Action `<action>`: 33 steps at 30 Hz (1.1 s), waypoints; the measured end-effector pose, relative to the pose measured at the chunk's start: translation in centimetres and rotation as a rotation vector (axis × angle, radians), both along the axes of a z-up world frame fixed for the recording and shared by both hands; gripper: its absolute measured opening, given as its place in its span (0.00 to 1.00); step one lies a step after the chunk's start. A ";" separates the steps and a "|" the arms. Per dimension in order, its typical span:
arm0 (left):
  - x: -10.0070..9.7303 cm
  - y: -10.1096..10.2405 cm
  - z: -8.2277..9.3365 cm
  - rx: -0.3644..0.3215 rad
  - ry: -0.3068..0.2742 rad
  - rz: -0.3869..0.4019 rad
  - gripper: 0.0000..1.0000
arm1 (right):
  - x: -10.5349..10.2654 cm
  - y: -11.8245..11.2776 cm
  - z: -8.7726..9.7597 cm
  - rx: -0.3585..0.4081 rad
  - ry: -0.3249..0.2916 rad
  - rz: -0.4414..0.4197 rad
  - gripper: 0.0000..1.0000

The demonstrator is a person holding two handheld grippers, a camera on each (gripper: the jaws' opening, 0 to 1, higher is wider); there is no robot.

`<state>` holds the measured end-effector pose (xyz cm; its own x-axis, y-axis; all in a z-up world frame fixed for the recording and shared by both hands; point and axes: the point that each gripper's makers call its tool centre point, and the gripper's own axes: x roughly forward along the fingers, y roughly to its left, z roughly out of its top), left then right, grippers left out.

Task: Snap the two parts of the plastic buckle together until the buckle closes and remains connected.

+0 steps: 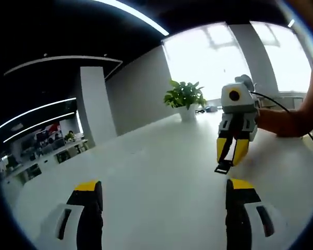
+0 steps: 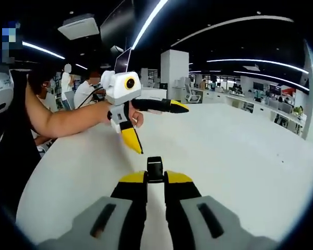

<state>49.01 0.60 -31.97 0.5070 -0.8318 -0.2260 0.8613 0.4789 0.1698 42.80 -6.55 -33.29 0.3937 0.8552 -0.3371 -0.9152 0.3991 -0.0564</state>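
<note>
- The right claw [image 2: 155, 177] is closed tight on a small black buckle part [image 2: 155, 169]. The part sticks out past the yellow tips, pinched between the two jaws.
- In the left gripper view, the same right claw [image 1: 229, 156] is on the right side, with its yellow tips pointing down. The buckle part [image 1: 223, 167] hangs at the tips, just above the desk [image 1: 156, 172].
- A hand [image 1: 279, 121] holds that claw from behind, and a black cable [image 1: 271, 101] runs away from it.
- The left claw [image 1: 164, 190] is wide open. Its two jaws stand far apart at the bottom of its own view, and there is nothing between them.
- In the right gripper view, the left claw [image 2: 156, 127] is up and to the left. One yellow tip points down at the desk [image 2: 240, 156] and the other points off to the right, so the jaws are spread wide. It holds nothing.
- A hand [image 2: 126, 115] and a bare arm [image 2: 62, 121] hold that claw over the desk.
- The two claws are near each other but do not touch.
- The desk is white and smooth.
- A green plant [image 1: 185, 96] in a white pot [image 1: 188, 113] sits at the far end of the desk, near a bright window [image 1: 208, 57].
- More desks and long ceiling lights [image 2: 148, 23] are farther back in the room.
</note>
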 end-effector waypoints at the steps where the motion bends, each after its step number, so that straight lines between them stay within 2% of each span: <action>1: 0.1 0.1 0.1 -0.003 -0.004 0.005 1.00 | 0.3 -0.1 0.1 0.006 -0.004 -0.013 0.10; 3: 0.3 0.2 0.2 -0.008 -0.003 0.015 1.00 | 1.6 -0.9 0.5 0.010 -0.023 -0.094 0.10; 4: 0.4 0.3 0.2 -0.009 0.000 0.024 1.00 | 1.8 -1.0 0.4 0.008 -0.023 -0.102 0.10; 8: 2.0 1.6 -1.3 0.059 0.058 0.140 1.00 | 4.0 -3.1 0.7 0.010 -0.028 -0.247 0.10; 10: 2.2 1.6 -1.1 0.032 0.065 0.162 1.00 | 4.8 -4.0 0.9 0.020 -0.033 -0.299 0.10; 17: 2.0 1.4 -1.0 0.019 0.089 0.190 1.00 | 5.5 -4.9 1.2 0.043 -0.030 -0.361 0.10; 26: 1.9 1.4 -0.7 0.019 0.072 0.198 1.00 | 6.7 -6.2 1.3 0.053 -0.036 -0.445 0.10; 33: 2.4 1.7 -1.1 0.011 0.074 0.214 1.00 | 7.3 -7.1 1.3 0.063 -0.040 -0.505 0.10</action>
<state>51.43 2.26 -33.07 0.6532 -0.7045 -0.2773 0.7507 0.6504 0.1158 50.09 -13.66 -31.99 0.7745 0.5734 -0.2670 -0.6051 0.7947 -0.0486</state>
